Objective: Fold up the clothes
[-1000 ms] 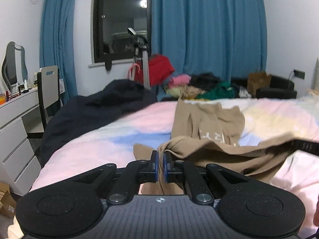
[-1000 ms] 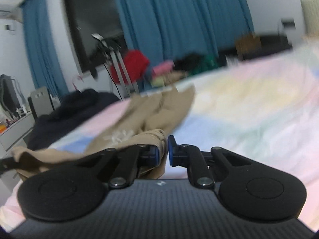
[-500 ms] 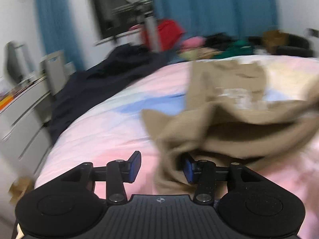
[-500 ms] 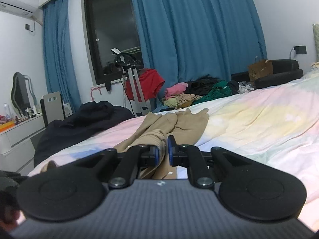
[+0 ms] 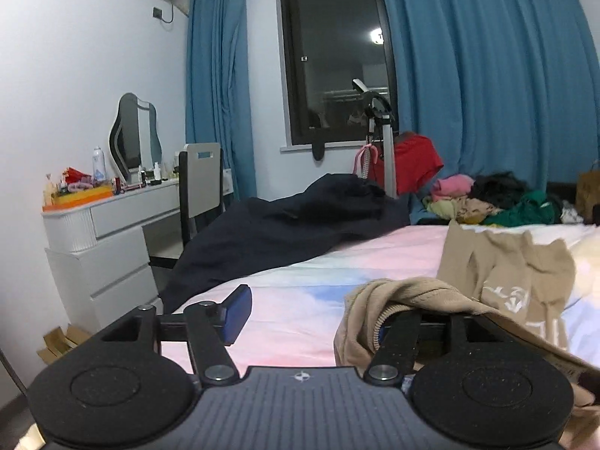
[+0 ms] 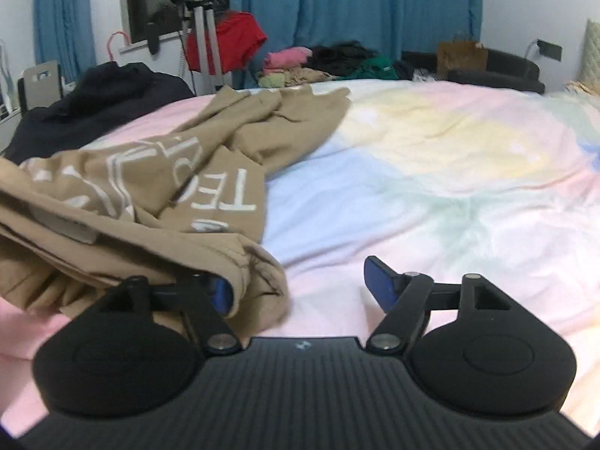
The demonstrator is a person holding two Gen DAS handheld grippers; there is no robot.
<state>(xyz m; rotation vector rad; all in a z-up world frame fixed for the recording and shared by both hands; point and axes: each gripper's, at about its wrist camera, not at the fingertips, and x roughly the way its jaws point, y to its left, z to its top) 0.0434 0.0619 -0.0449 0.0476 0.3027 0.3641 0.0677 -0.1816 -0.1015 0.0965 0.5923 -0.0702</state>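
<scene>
Left wrist view: the left gripper [image 5: 305, 311] fills the bottom of the frame with its jaws spread wide. Its blue-padded left finger [image 5: 236, 313] stands bare over the pastel pink, blue and yellow bedsheet [image 5: 292, 300]. The right finger is draped by a ribbed edge of the tan knit garment with white lettering [image 5: 506, 281], so cloth lies over it but is not pinched. The garment runs from the lower right up toward the centre right of the frame, resting on the sheet.

At centre left a dark navy cloth [image 5: 285, 232] is heaped at the far edge of the bed. Behind it, at the left, a white dresser with drawers [image 5: 112, 247] carries a wavy mirror [image 5: 131, 137] and small bottles, with a grey chair [image 5: 200, 180] just beside it. Blue curtains [image 5: 487, 75] flank a dark window [image 5: 333, 52] across the top. A red cloth [image 5: 412, 161] hangs on a metal stand, and a mixed pile of clothes [image 5: 495, 202] sits at centre right.

Right wrist view: the right gripper [image 6: 300, 290] also has its jaws spread wide. The right finger [image 6: 380, 287] is bare above the sheet; the garment lies bunched over the left finger at lower left, loose rather than clamped. From there it stretches to the upper centre of the frame, its white letters facing up.
</scene>
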